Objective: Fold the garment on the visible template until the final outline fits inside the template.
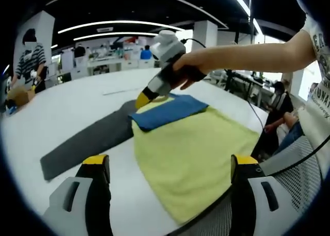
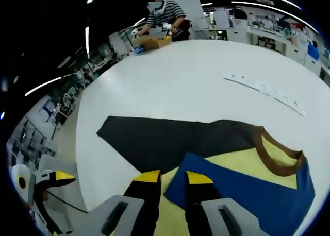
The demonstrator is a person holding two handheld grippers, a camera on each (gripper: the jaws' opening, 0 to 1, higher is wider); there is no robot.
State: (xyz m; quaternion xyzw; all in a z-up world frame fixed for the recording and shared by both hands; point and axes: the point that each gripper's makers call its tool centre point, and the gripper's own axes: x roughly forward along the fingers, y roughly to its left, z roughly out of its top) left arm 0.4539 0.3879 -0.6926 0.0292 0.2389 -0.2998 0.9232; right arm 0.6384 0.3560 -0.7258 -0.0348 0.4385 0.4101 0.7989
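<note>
Lying flat on the white bench [image 1: 77,104] in front of me is one garment [image 1: 198,158], a pale yellow shirt with a blue sleeve [image 1: 167,112] folded across its top and a brown collar [image 2: 276,153]. I count one dark grey template [image 2: 165,138], a long flat shape stretching out from under the shirt; the shirt covers one end of it and hangs past the bench edge on the near side.

I see two claws. My left claw [image 1: 170,166] hovers above the yellow cloth with its jaws wide apart and nothing between them. In the left gripper view my right claw [image 1: 142,99] comes in held by a hand [image 1: 188,71], its yellow tip down at the sleeve. In the right gripper view its jaws stand close together at the blue sleeve's edge, with only a narrow gap; I cannot tell whether cloth is pinched there.

Further out, one white strip [image 2: 265,89] lies on the bench, well apart from the shirt. At the far edge a person in a striped top [image 2: 165,12] stands by a cardboard box [image 2: 149,41]. Another person [image 1: 281,110] sits beside the bench.
</note>
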